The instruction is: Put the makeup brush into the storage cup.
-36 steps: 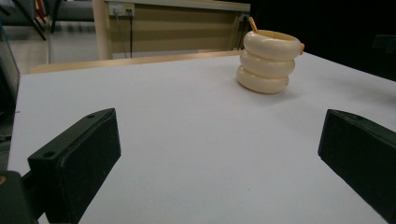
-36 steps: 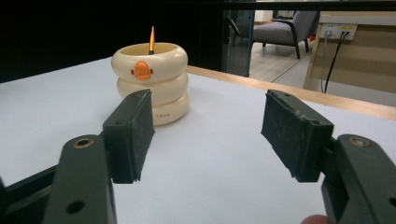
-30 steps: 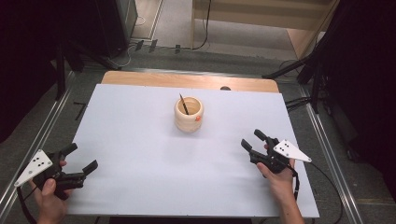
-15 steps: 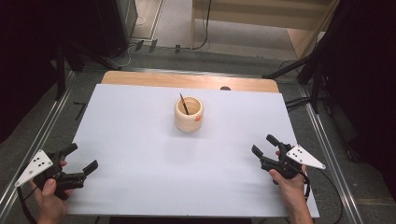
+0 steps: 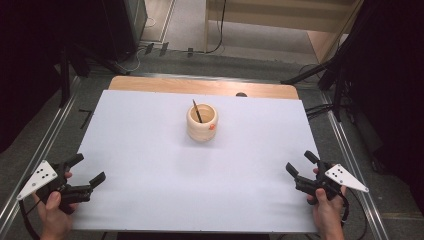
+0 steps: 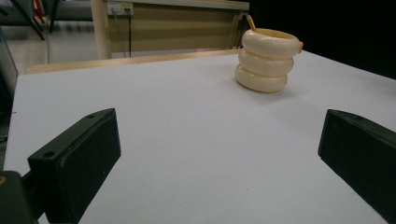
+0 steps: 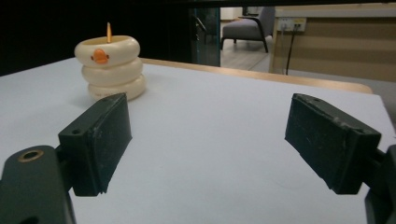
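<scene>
Your left gripper (image 5: 85, 171) sits at the near left corner of the white-covered surface (image 5: 150, 150), its black fingers (image 6: 74, 158) spread wide apart with nothing between them and nothing touching them. Your right gripper (image 5: 301, 163) sits at the near right edge, its fingers (image 7: 95, 140) likewise wide apart and empty. Both point toward the cream, ring-stacked ceramic pot (image 5: 202, 121), which stands upright well away from both grippers, toward the far middle of the surface. It carries a small orange mark (image 7: 100, 56) on its side, and a thin dark stick (image 5: 197, 110) leans inside it.
</scene>
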### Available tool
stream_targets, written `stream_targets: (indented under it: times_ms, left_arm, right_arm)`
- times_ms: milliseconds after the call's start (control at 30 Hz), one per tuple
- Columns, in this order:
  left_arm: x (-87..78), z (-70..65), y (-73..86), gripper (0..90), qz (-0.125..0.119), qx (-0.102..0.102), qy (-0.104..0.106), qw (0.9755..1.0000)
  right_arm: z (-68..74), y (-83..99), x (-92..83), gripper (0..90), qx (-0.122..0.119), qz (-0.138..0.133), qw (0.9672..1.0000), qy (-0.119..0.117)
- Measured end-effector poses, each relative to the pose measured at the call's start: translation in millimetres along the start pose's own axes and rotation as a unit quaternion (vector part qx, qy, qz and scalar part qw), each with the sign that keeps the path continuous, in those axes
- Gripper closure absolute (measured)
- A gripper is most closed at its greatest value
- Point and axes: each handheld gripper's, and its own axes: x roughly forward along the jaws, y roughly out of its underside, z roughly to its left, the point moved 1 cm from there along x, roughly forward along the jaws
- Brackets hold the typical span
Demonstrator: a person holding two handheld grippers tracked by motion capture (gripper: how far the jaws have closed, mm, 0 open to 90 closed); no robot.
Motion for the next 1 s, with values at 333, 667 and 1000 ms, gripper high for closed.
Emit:
stream_targets:
  times_ms: [333,667,1000]
  left_arm:
    - [0.1,-0.2,-0.1,0.0,0.0,0.0,0.001,1.0]
    - [0.3,-0.7,-0.3,0.0,0.0,0.002,0.001,1.0]
    - [0.7,-0.1,-0.5,0.0,0.0,0.003,0.001,1.0]
  right_arm:
    - [-15.4,9.8,-25.9,0.0,0.008,0.027,0.9996,0.01]
    - [-21.8,17.2,-55.8,0.0,0.023,0.009,0.999,0.036]
    - [-19.2,13.7,-67.6,0.0,0.029,-0.007,0.9989,0.036]
